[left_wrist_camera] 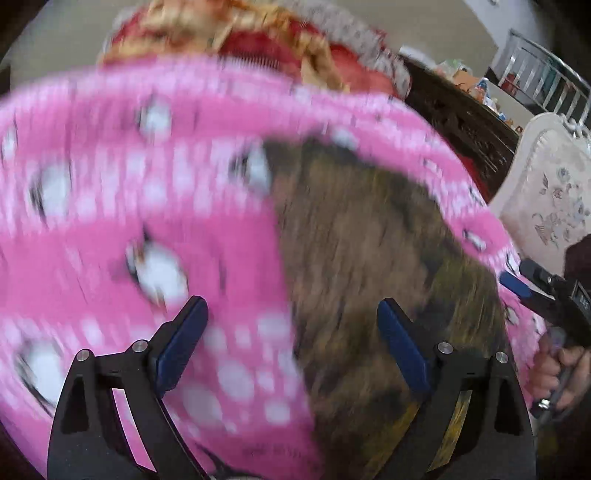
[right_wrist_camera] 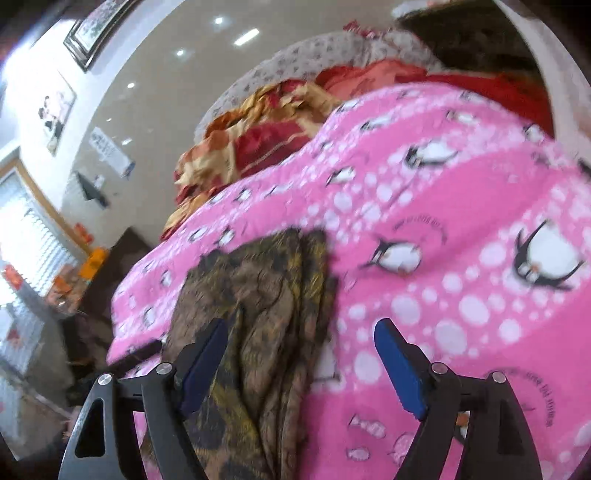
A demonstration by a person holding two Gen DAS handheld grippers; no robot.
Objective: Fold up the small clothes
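Lying ahead of the left gripper (left_wrist_camera: 291,321) is a pink penguin-print blanket (left_wrist_camera: 110,206), badly blurred, with one brown-and-olive patterned garment (left_wrist_camera: 369,258) spread on it. The garment sits between the jaws and runs past the right one; the jaws stand wide apart, holding nothing. Beyond the jaw tips a red-and-gold quilt (left_wrist_camera: 258,33) is heaped at the far side of the blanket. Off to the right of the jaws are a white padded chair back (left_wrist_camera: 546,199), a dark carved cabinet (left_wrist_camera: 454,118) and the right gripper (left_wrist_camera: 517,284) in a hand (left_wrist_camera: 557,373).

From the right wrist, the right gripper (right_wrist_camera: 299,347) also has its jaws spread and empty. The same garment (right_wrist_camera: 258,295), folded into a long strip, lies just ahead of the left jaw and under it; pink blanket (right_wrist_camera: 461,221) fills the space by the right jaw. Only this view shows a bright window (right_wrist_camera: 29,229) and two framed pictures (right_wrist_camera: 59,110) on the wall, left of the jaws.
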